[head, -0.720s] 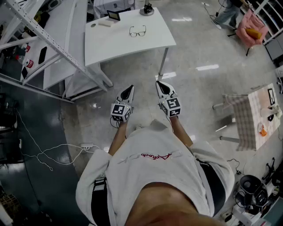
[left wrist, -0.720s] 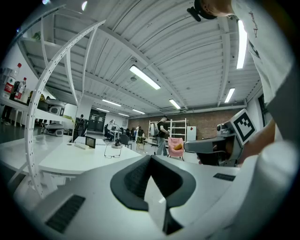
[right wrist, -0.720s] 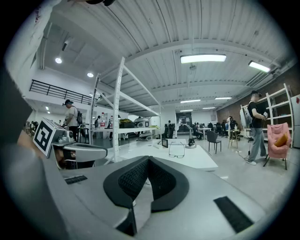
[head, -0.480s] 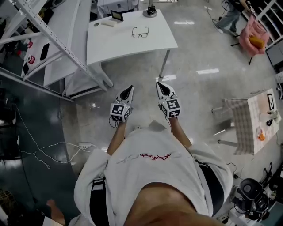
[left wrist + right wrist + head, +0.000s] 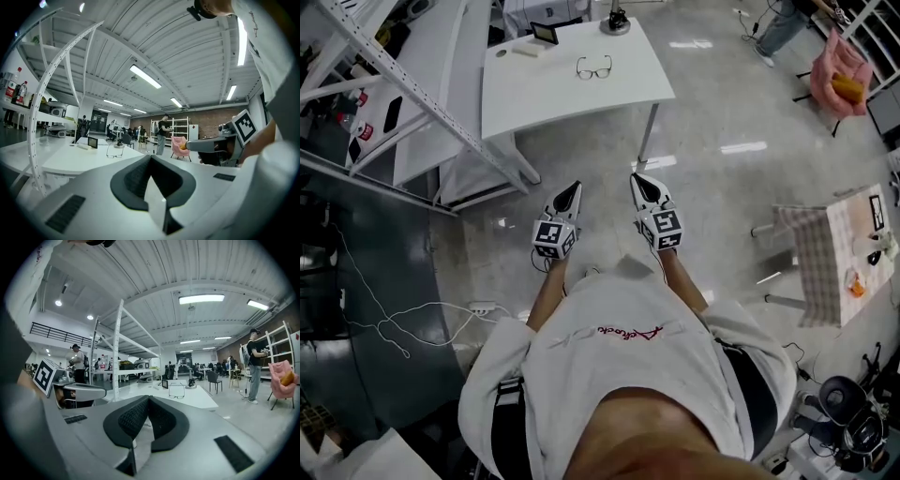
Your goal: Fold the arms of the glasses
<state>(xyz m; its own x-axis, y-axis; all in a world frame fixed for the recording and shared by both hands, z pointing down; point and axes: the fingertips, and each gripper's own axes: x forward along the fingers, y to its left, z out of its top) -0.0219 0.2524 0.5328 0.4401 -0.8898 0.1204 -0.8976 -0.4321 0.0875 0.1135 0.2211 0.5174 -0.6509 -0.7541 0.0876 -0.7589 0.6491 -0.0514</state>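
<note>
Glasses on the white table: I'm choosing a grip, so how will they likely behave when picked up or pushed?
The thin dark-rimmed glasses look light, so a push would probably slide them across the smooth white table rather than tip them. The slim frame likely flexes and could bend under a hard pinch.

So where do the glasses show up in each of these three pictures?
Head view: the glasses lie near the top, left of centre, on the white table.
Left gripper view: the glasses sit left of centre.
Right gripper view: the glasses sit just right of centre.
Shared landmark: the small dark screen standing beyond them on that table.
</note>
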